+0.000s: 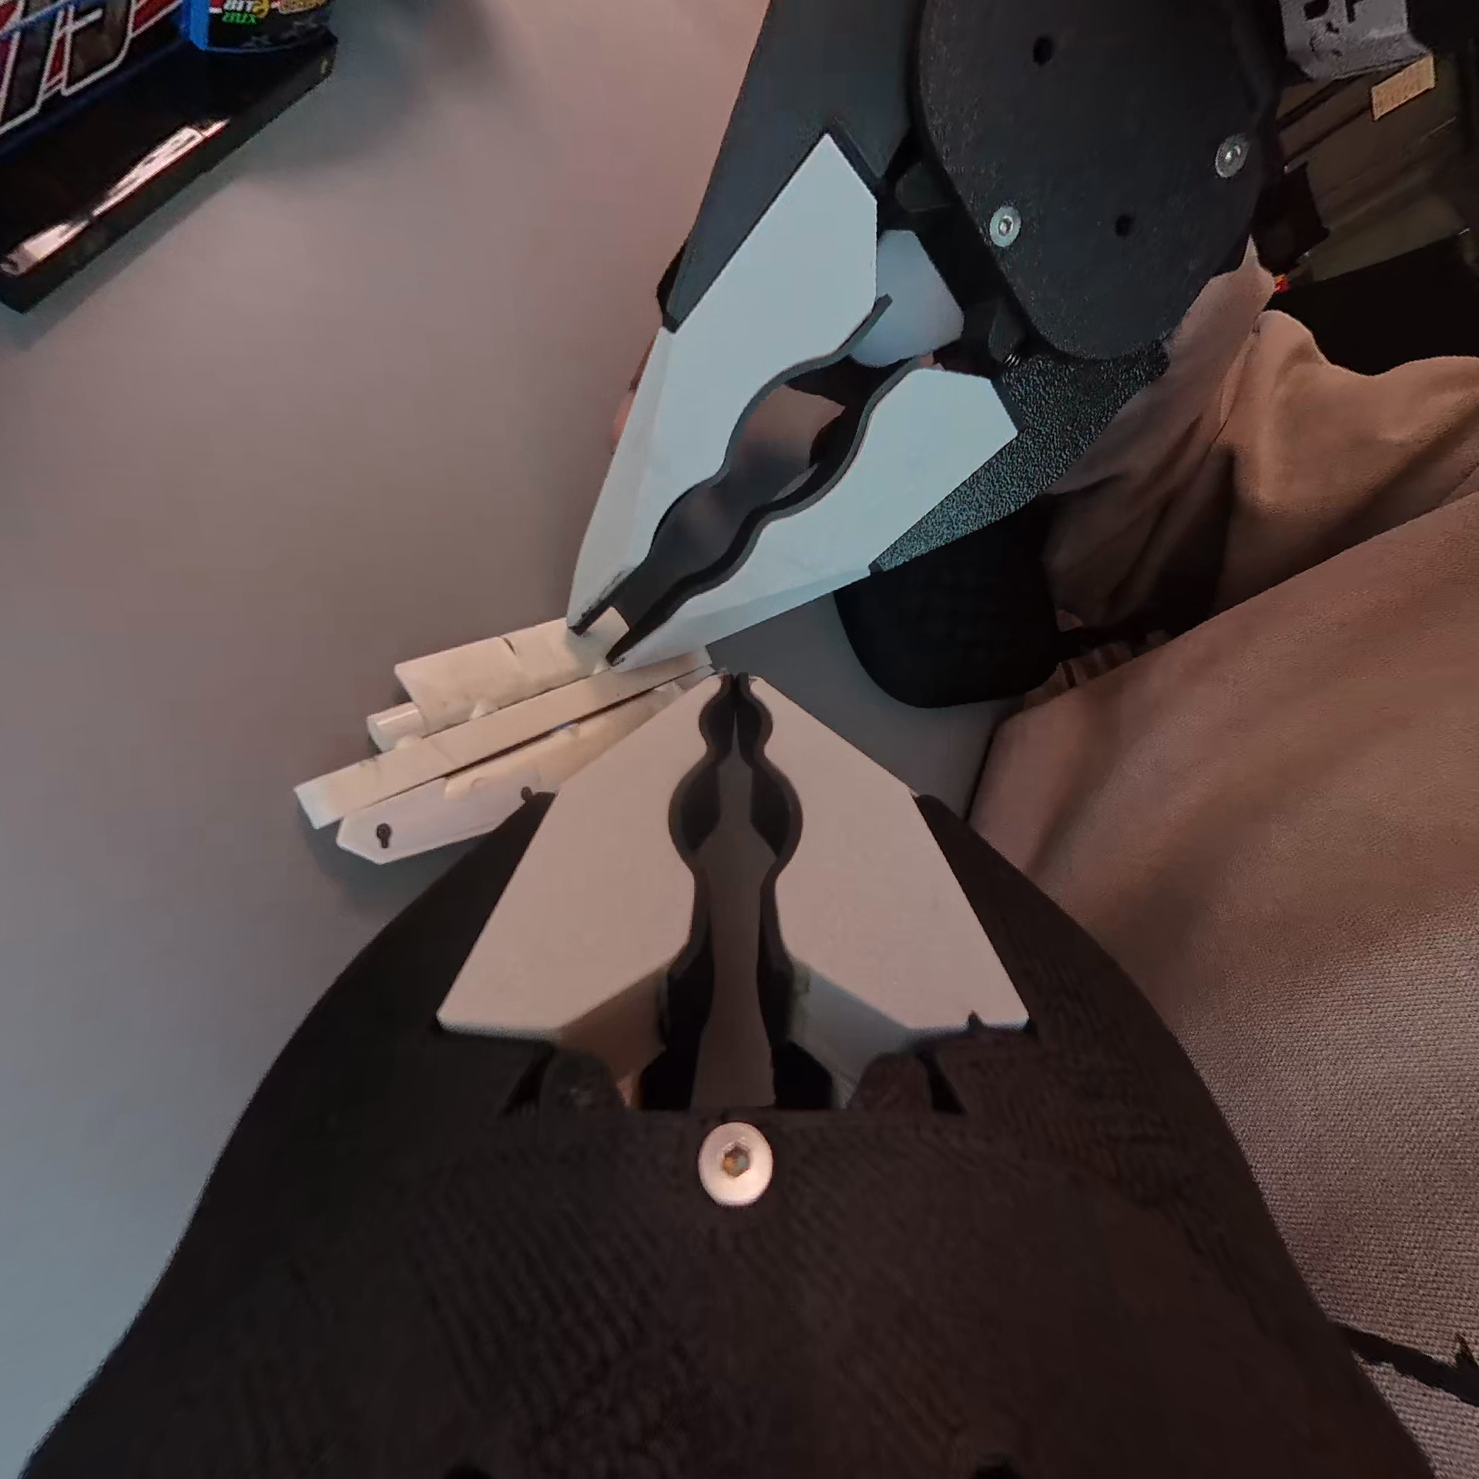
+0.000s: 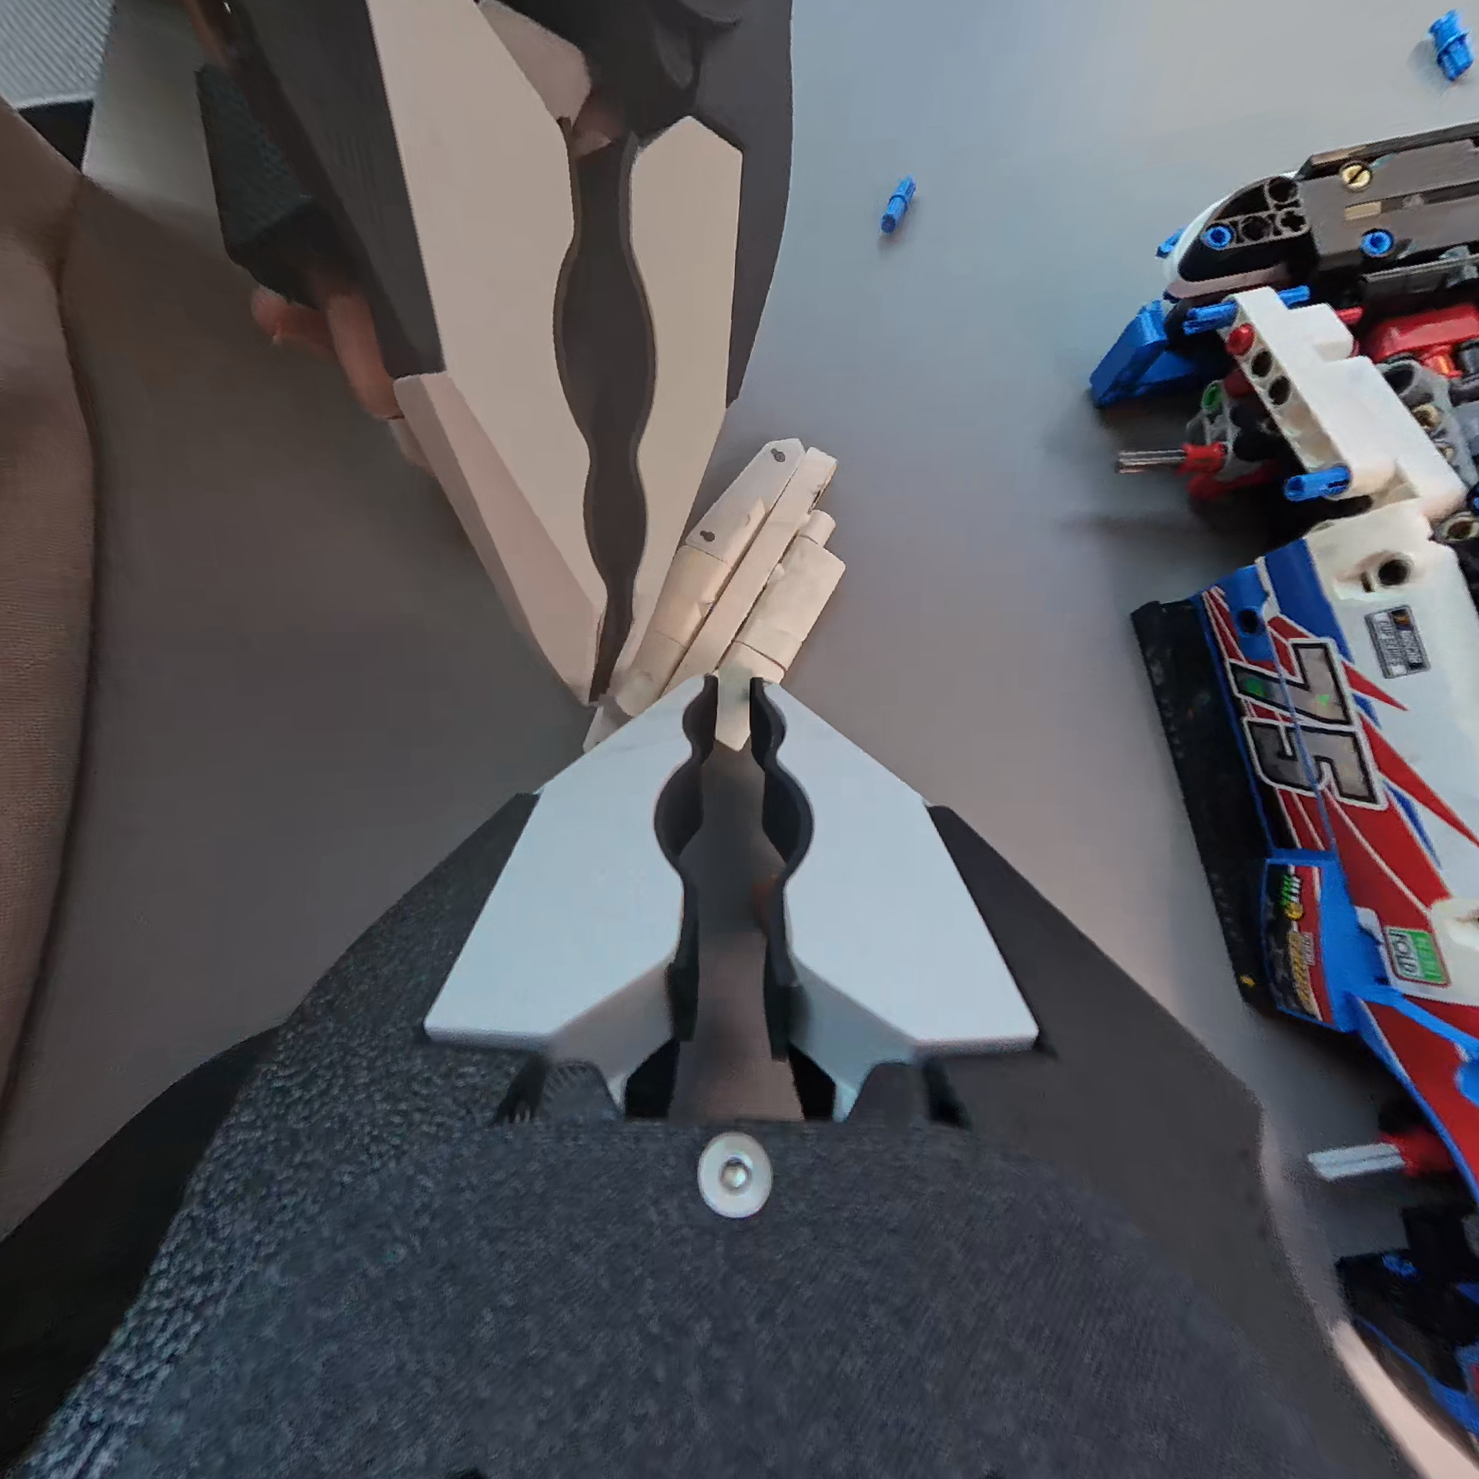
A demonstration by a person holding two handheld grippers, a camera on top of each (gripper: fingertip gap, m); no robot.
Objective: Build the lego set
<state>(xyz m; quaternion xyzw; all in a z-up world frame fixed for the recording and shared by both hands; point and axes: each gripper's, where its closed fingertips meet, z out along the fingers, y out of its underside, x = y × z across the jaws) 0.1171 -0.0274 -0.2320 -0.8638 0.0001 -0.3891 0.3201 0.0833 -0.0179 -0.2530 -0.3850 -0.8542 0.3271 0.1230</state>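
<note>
White panel cluster [image 2: 752, 576] pinched at both claws' tips: left gripper [image 1: 735, 680], right gripper [image 2: 732, 692]. Car body [image 2: 1312, 720] right of right claw, largely built; cluster unattached.

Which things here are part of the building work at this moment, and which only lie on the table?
In use:
- white assembly, held from both sides
- left claw, shut on it
- right claw, shut on it

Lying about:
- car model, right on the table
- two loose blue pins
- box at the table's far edge
</note>
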